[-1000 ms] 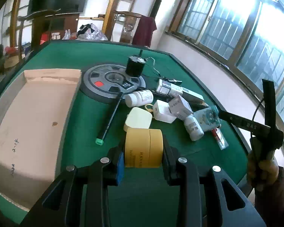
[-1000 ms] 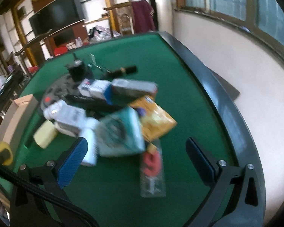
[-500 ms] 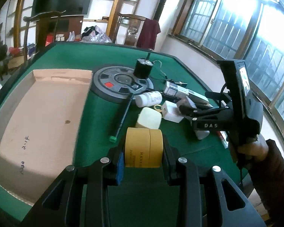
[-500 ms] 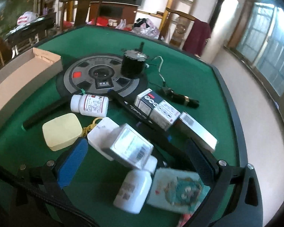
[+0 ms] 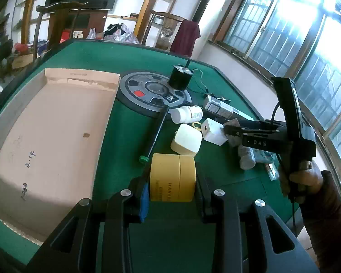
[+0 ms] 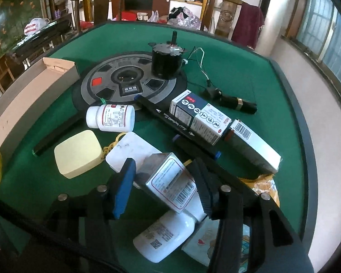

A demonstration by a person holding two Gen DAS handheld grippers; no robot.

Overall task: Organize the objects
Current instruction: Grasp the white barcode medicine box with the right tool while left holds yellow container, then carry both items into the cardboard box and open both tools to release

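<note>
My left gripper [image 5: 171,188] is shut on a yellow round tub [image 5: 172,177], held above the green table to the right of the open cardboard box [image 5: 45,136]. My right gripper [image 6: 164,184] is closed around a small grey-and-white carton [image 6: 168,182] in the pile, with both pads against its sides. The right gripper also shows in the left wrist view [image 5: 229,133] at the pile. Around it lie a pale yellow square case [image 6: 79,153], a white charger block [image 6: 131,151] and a white pill bottle [image 6: 111,118].
A grey round disc [image 6: 127,84] carries a black motor [image 6: 167,62]. A dark blue medicine box [image 6: 200,119], a long grey box [image 6: 254,147], black markers [image 6: 168,119], a black torch [image 6: 236,103], a second white bottle [image 6: 165,236] and packets lie in the pile.
My right gripper has moved in over the pile and closed from wide open onto the small carton. My left gripper keeps the yellow tub and has shifted slightly.
</note>
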